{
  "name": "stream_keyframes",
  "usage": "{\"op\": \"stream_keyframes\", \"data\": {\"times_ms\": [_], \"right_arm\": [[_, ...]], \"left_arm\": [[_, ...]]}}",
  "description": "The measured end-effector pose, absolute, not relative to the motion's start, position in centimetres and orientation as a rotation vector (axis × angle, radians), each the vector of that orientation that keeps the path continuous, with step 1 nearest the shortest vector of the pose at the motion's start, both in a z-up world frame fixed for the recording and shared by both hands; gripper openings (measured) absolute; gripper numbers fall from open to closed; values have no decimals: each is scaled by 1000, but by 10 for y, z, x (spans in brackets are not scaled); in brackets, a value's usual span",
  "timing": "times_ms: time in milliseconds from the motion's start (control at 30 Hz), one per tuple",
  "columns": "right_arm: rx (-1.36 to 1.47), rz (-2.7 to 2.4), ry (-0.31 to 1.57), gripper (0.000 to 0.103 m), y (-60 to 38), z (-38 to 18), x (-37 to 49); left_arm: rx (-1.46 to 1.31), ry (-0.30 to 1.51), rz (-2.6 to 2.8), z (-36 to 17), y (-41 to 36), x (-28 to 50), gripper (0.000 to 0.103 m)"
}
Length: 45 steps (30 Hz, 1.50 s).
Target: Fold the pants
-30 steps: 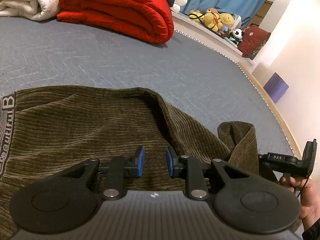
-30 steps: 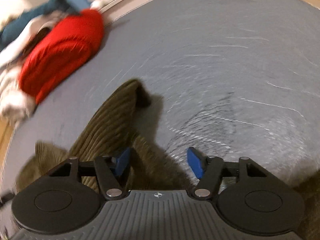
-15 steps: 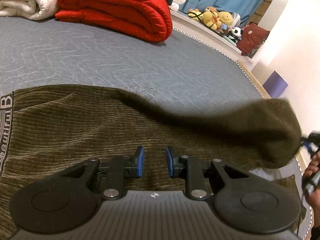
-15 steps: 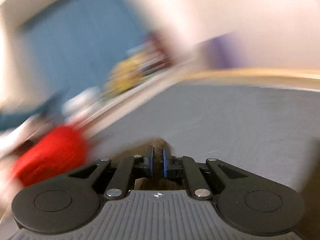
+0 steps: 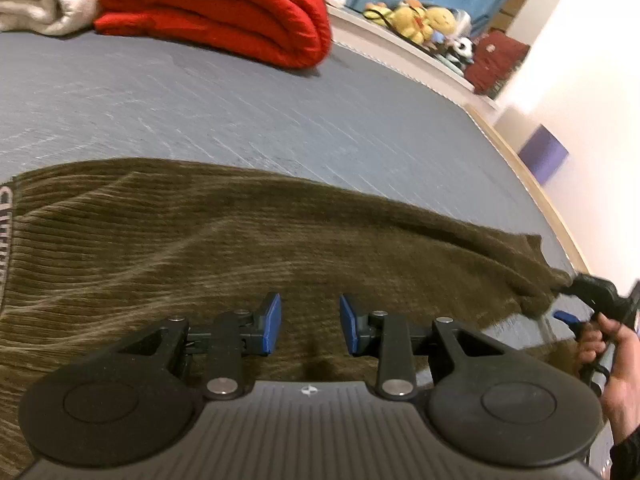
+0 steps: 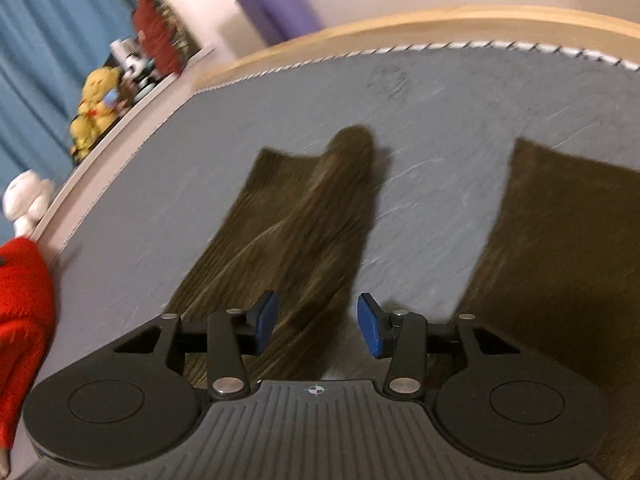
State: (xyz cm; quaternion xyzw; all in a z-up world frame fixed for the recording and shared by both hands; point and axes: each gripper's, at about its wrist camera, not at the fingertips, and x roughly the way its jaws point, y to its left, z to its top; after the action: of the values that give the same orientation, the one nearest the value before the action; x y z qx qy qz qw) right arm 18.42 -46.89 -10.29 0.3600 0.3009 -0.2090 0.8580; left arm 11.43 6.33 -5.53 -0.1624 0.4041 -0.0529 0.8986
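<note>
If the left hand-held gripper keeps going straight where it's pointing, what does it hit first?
Most likely the brown pants spread on the bed, right ahead of the left hand-held gripper; depth is hard to judge.

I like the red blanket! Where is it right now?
In the left wrist view the folded red blanket sits at the far end of the grey mattress, beside a rolled white blanket and well beyond the brown pants.

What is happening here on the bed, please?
A person is folding olive corduroy pants on a grey mattress, with a gripper in each hand. The right gripper has just opened its jaws over one leg; the left gripper has also been opening, above the upper part. Neither clamps fabric now.
</note>
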Motion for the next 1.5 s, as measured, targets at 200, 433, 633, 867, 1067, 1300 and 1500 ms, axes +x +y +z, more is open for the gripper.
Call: {"op": "stream_keyframes", "data": {"times_ms": [200, 433, 633, 867, 1067, 1300, 1500], "right_arm": [[733, -349, 740, 60, -455, -105, 194], [742, -345, 732, 21, -460, -109, 200], [756, -374, 664, 13, -465, -108, 191], [769, -487, 732, 13, -469, -107, 184], [686, -623, 763, 42, -470, -97, 174], [627, -604, 599, 49, -455, -64, 156], [604, -481, 576, 58, -442, -46, 151]], "left_arm": [[-229, 883, -277, -73, 29, 114, 49], [15, 902, -277, -98, -1, 113, 62], [227, 948, -253, -111, -9, 110, 31], [259, 1021, -390, -76, 31, 100, 18], [310, 1017, -444, -76, 31, 88, 24], [-70, 785, -330, -16, 107, 98, 57], [-327, 722, 166, -26, 227, 111, 58]]}}
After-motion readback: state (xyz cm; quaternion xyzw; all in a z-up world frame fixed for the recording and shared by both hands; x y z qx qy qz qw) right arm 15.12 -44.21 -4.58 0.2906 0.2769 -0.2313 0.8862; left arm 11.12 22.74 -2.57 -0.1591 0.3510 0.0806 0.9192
